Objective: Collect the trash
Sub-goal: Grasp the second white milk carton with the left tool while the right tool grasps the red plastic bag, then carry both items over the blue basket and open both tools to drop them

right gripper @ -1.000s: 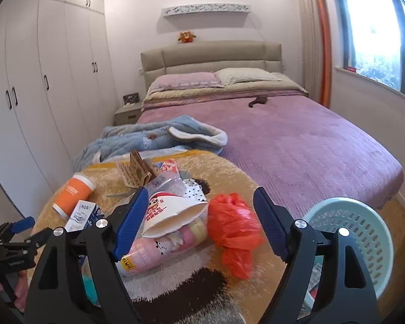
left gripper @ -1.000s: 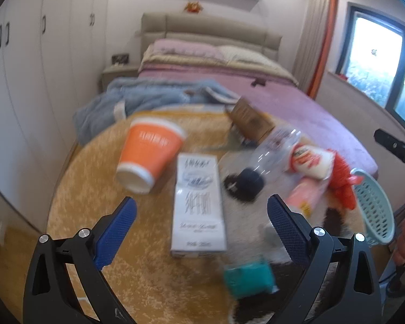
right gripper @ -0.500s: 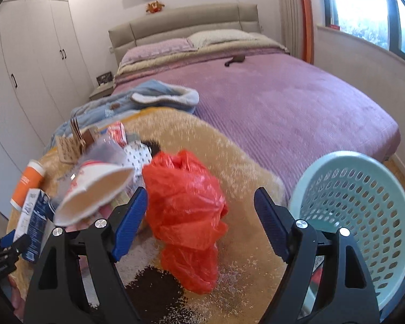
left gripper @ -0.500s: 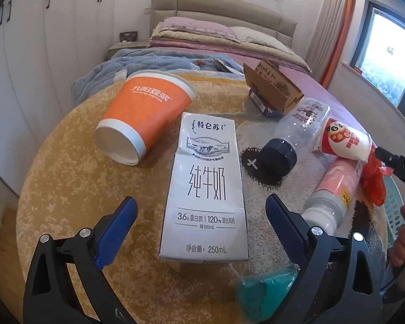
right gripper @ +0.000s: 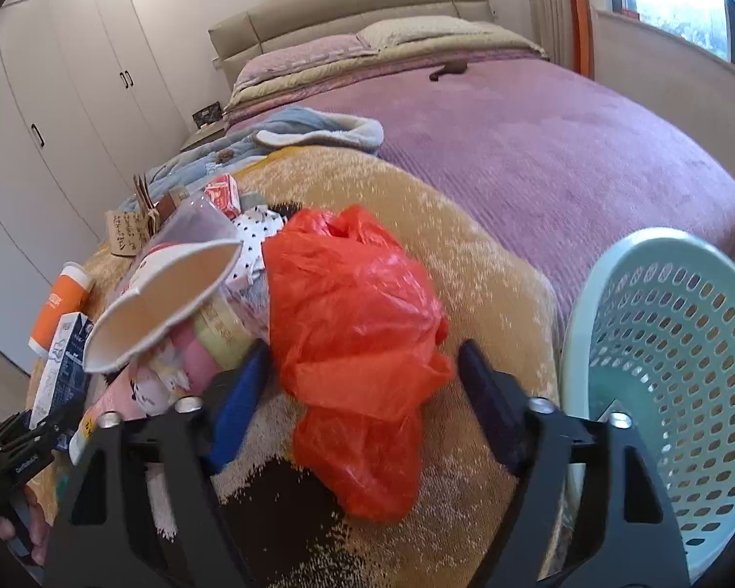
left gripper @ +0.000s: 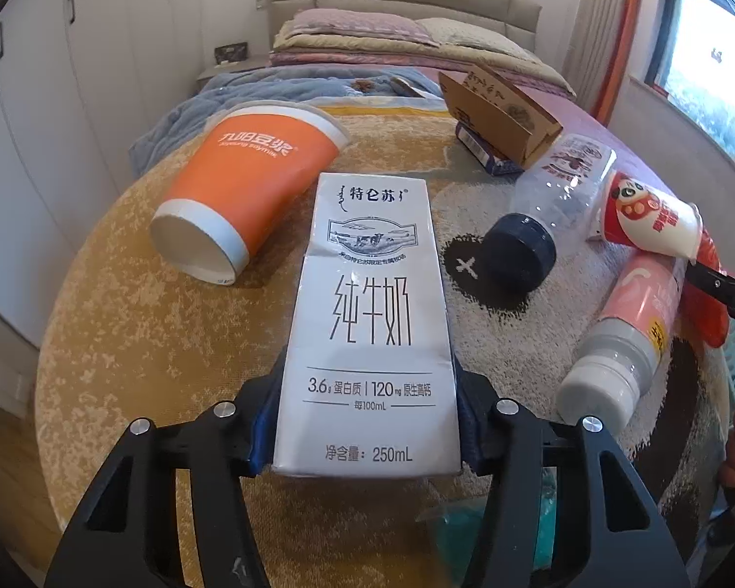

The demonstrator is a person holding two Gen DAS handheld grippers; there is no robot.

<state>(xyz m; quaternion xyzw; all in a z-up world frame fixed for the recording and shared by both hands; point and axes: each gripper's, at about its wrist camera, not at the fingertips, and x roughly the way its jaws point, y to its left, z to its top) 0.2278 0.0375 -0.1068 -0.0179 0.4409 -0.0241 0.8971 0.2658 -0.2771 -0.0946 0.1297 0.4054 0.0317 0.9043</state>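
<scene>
Milk carton (left gripper: pixel 370 323) flat on rug at 6 o'clock, left gripper (left gripper: pixel 367 421) clamped on it | right gripper (right gripper: pixel 362 392) spread around one red bag (right gripper: pixel 355 323) | two cups, two bottles | only right view shows basket (right gripper: pixel 671 367) at 3 o'clock

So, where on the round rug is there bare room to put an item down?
Free: the yellow rug left of the milk carton and below the orange cup; also the strip between the red plastic bag and the bed. Crowded: between carton and bag, where the clear bottle, pink bottle and panda cup lie.
</scene>
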